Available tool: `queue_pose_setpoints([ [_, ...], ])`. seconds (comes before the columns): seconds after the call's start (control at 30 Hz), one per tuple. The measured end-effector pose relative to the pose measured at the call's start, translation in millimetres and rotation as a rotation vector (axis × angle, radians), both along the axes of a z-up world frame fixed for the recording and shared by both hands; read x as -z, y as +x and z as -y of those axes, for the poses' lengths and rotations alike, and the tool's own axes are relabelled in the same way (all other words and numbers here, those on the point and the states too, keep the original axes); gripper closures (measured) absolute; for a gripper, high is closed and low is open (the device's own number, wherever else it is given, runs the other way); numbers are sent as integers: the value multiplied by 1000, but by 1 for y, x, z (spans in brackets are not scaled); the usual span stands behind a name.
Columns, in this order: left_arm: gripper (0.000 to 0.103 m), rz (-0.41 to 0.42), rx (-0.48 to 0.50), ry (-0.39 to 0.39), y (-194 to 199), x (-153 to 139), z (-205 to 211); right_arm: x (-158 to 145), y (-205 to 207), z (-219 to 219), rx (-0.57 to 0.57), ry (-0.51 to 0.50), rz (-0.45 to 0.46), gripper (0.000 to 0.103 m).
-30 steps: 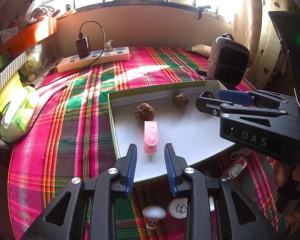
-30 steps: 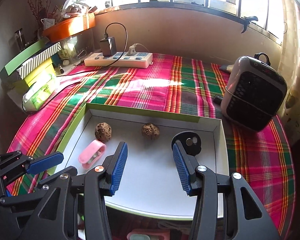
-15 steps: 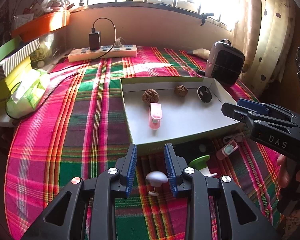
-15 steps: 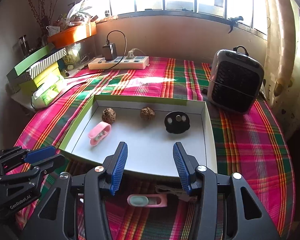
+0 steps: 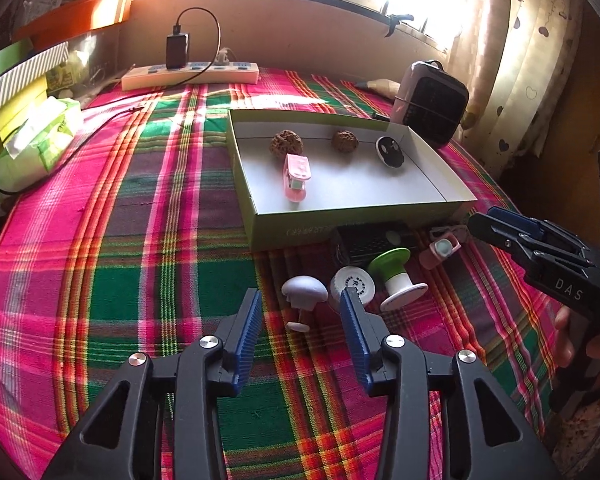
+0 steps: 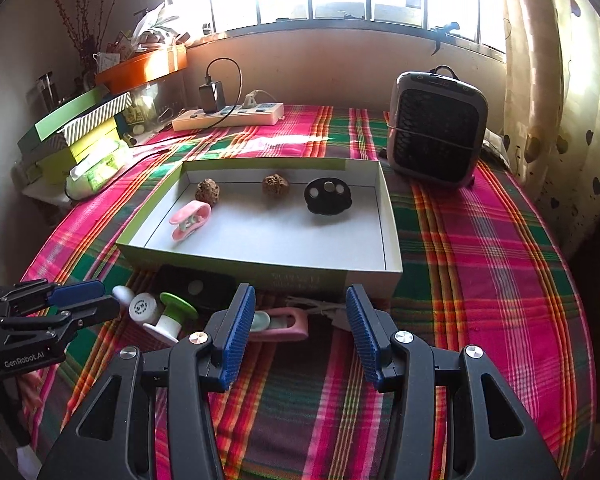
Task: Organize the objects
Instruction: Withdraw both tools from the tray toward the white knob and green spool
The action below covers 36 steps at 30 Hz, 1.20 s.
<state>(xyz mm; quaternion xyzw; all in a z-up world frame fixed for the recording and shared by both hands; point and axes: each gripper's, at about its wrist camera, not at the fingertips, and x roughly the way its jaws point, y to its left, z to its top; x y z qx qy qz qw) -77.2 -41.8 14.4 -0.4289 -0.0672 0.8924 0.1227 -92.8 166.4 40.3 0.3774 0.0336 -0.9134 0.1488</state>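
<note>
**Both hand-held grippers hang empty over the loose items at the near edge**

While its jaws are opening, the left hand-held gripper [image 5: 300,334] hangs over the plaid-covered counter [image 5: 132,264] near the near edge, with nothing gripped; the white mushroom-shaped piece [image 5: 303,290] lies on the cloth just ahead of its blue pads [image 5: 247,334], not touched by them. Just beside that piece, toward the right edge, sit a round white cap [image 5: 354,282] and a green-and-white spool [image 5: 396,278] tipped on its side. A black rectangular block [image 5: 370,240] lies against the near wall of the open box [image 5: 356,224], and a small pink clip [image 5: 440,250] lies further toward the right edge.

The right hand-held gripper [image 6: 296,334] stands partly open and empty, its pads apart above the cloth; the pink clip [image 6: 280,324] lies on the counter between and just beyond the pads, and no pad presses on it. A person's fingers [image 5: 568,338] show under this gripper in the left wrist view.

Inside the box, toward its far wall, rest two brown walnuts [image 6: 208,191] [image 6: 275,185], a black round disc with holes [image 6: 327,196] and a pink clip-shaped holder [image 6: 190,220] near the left wall.

A dark heater [image 6: 438,124] stands at the counter's far right corner, and a white power strip [image 6: 228,117] along the far edge.
</note>
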Motion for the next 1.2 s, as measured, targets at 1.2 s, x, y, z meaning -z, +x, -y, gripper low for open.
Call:
queue_pose_setpoints([
  [1.2,64,-7,-32,-49,-21,10,1,24,-14,22,18,24,69,43],
])
